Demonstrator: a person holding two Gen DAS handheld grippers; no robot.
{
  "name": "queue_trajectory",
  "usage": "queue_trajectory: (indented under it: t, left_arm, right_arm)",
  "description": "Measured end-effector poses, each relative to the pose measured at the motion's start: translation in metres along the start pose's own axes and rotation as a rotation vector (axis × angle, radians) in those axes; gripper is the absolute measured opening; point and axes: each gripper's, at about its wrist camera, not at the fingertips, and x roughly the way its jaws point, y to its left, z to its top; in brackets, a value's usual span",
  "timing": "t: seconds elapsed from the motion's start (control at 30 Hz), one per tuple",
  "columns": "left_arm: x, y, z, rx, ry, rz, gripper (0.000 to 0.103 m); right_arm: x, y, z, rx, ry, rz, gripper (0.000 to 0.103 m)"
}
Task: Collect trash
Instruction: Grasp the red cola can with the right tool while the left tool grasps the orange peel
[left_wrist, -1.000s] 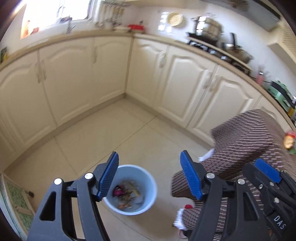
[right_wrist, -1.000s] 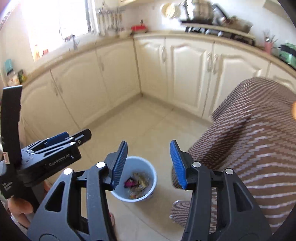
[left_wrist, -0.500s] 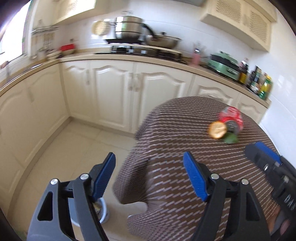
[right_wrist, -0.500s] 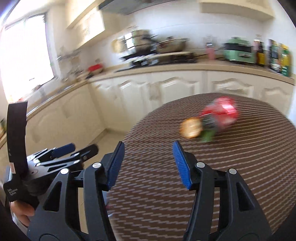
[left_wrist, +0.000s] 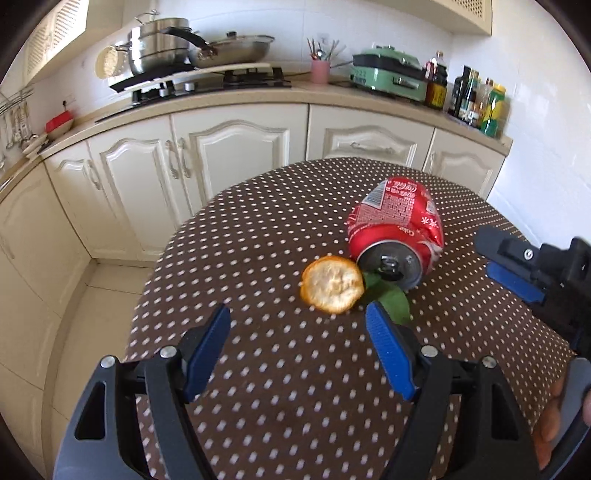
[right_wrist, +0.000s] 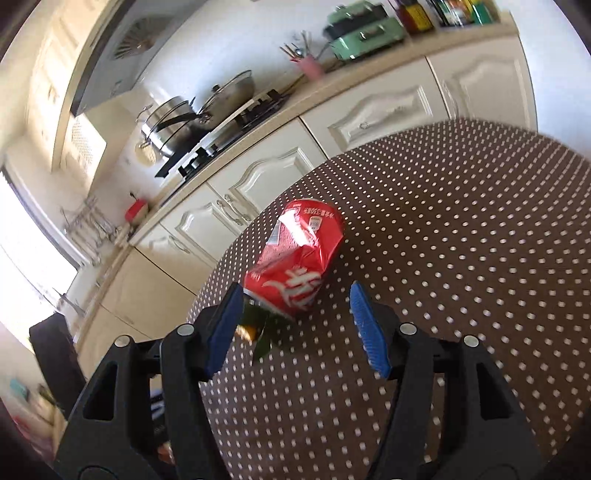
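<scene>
- Step in hand, as judged: approach to pick-up; trash lies on the dotted counter (left_wrist: 280, 387), nothing grasped yet
- Left claw (left_wrist: 297, 332): fingers apart, empty, low over the counter; orange peel (left_wrist: 331, 284) sits just beyond the gap, slightly toward the right finger
- Right claw (right_wrist: 297, 308): fingers apart, empty; aimed at the crushed red can (right_wrist: 297, 258), whose near end falls between the two tips in view, though contact cannot be told
- Where the trash is: can lies on its side near the middle of the counter, dented, open top toward the left claw; peel is just beside the can's mouth; green leaf (left_wrist: 388, 299) lies under and between them, touching or nearly so
- Next move, as judged: right claw needs to advance so the pads straddle the can's body, then close; the dented wall may slip or buckle further, so a grip across the wider flanks seems safer; left claw needs a small shift rightward and forward to bracket the peel
- Left view only: peel in full, can's mouth with pull tab, the right claw's body at the right edge, bottles on the far worktop
- Right view only: can's side with white lettering; peel mostly hidden behind its left finger; window glare at left; view is motion-blurred
- No bin visible in either view
</scene>
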Motion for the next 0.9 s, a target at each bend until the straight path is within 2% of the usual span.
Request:
queue_trajectory:
  t: [0.17, 0.4, 0.43, 0.47, 0.6, 0.63, 0.77, 0.83, 0.9]
  left_arm:
    - [0.022, -0.008, 0.014, 0.028, 0.022, 0.025, 0.074]
    - [0.046, -0.012, 0.027, 0.030, 0.048, -0.006, 0.074]
    - [0.048, -0.013, 0.028, 0.031, 0.050, -0.013, 0.071]
    - [0.050, -0.013, 0.028, 0.032, 0.052, -0.022, 0.063]
    - [0.058, -0.010, 0.028, 0.017, 0.083, -0.066, 0.052]
    - [0.059, -0.009, 0.028, 0.012, 0.083, -0.072, 0.045]
    - [0.058, -0.004, 0.028, -0.009, 0.074, -0.086, 0.040]
    - [0.056, -0.001, 0.027, -0.021, 0.066, -0.088, 0.037]
    - [0.055, 0.003, 0.027, -0.032, 0.061, -0.094, 0.035]
  right_arm:
    - [0.032, -0.009, 0.004, 0.087, 0.054, 0.004, 0.061]
    - [0.063, -0.025, 0.016, 0.196, 0.083, 0.035, 0.061]
    - [0.065, -0.027, 0.018, 0.208, 0.081, 0.039, 0.061]
    - [0.069, -0.029, 0.022, 0.222, 0.079, 0.045, 0.061]
    - [0.080, -0.035, 0.032, 0.274, 0.067, 0.082, 0.061]
    - [0.083, -0.035, 0.034, 0.281, 0.064, 0.085, 0.061]
    - [0.097, -0.028, 0.039, 0.271, 0.069, 0.090, 0.059]
    - [0.104, -0.025, 0.039, 0.260, 0.085, 0.090, 0.045]
    - [0.112, -0.021, 0.039, 0.258, 0.100, 0.119, 0.043]
